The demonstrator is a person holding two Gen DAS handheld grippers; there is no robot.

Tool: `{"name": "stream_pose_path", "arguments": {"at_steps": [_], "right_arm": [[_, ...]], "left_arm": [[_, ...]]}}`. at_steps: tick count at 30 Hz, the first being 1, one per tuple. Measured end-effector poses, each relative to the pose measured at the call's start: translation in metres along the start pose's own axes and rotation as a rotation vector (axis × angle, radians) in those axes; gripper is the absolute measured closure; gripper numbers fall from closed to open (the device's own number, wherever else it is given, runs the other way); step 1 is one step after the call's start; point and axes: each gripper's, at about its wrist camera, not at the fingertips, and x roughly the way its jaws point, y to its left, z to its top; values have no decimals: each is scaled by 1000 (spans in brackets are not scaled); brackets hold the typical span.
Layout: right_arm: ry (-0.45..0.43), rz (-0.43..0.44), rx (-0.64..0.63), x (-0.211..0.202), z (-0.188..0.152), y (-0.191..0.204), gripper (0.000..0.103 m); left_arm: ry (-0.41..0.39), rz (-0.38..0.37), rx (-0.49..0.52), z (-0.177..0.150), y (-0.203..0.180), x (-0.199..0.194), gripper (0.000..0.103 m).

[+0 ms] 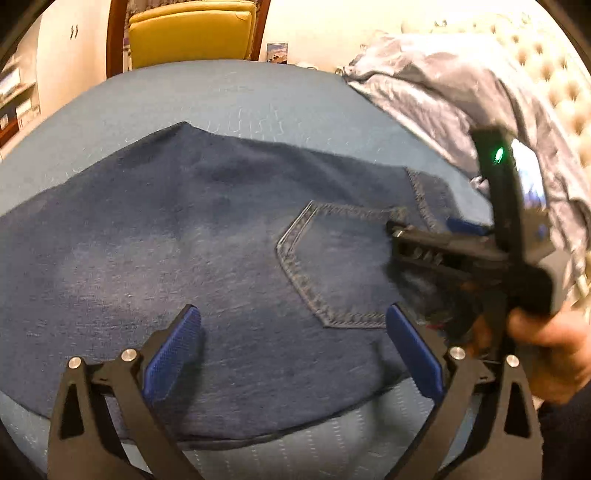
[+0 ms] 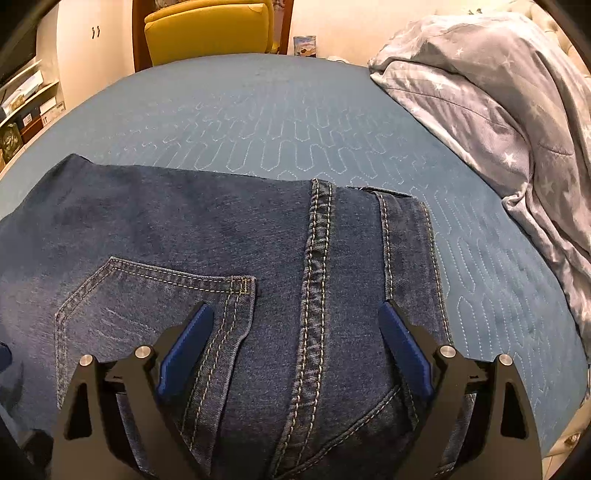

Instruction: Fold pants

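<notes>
— Jeans (image 2: 207, 229) spread flat on the blue quilted bedcover (image 2: 266, 122), back side up, near the front edge of the bed. Dark denim, one back pocket (image 2: 147, 306) plain to see, thick center seam (image 2: 314, 295) running up to the waistband end.

— And the left gripper (image 1: 293, 343)?

— Held low over the jeans, blue pads (image 1: 173, 354) spread wide apart, nothing pinched between them. Just denim under the gap, with the pocket's (image 1: 332, 266) stitched corner close by the right-hand pad.

— Right gripper (image 2: 295, 343)?

— Spread wide too, gripping nothing. Straddling the center seam, one pad (image 2: 186, 354) over the pocket's edge, the other (image 2: 404, 350) beside the waistband side. Seen from the left wrist view as well: black body (image 1: 461, 254) lying across the waistband end of the jeans, a green light (image 1: 498, 155) glowing on it, a bare hand (image 1: 546, 332) wrapped round the handle. Blurred there, so contact with the cloth hard to call.

— Anything else on the bed?

— A rumpled grey blanket with white stars (image 2: 498, 103) heaped at the right, apart from the jeans. Beyond the far edge, a yellow chair (image 2: 210, 31) and a wooden frame (image 2: 138, 37) against a cream wall; shelves with boxes (image 2: 22, 107) at the far left.
</notes>
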Motion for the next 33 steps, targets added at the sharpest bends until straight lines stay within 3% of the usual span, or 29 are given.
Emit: {"name": "stream_pose_path", "arguments": {"at_steps": [3, 11, 16, 19, 22, 31, 33], "right_arm": [[-6, -3, -4, 1, -1, 1, 14], [9, -1, 4, -5, 5, -2, 14], [-123, 40, 4, -34, 30, 4, 20], [-51, 52, -18, -11, 44, 9, 23], [23, -24, -36, 14, 44, 2, 28], [34, -54, -78, 23, 34, 0, 27], [55, -76, -72, 20, 39, 2, 27]], "left_arm": [[83, 55, 14, -9, 3, 16, 15], [65, 73, 27, -20, 2, 13, 15], [56, 79, 36, -21, 0, 14, 15], [59, 77, 38, -18, -3, 17, 14], [68, 56, 32, -20, 0, 13, 14], [82, 0, 19, -26, 15, -2, 14], [74, 22, 15, -27, 26, -8, 14]]}}
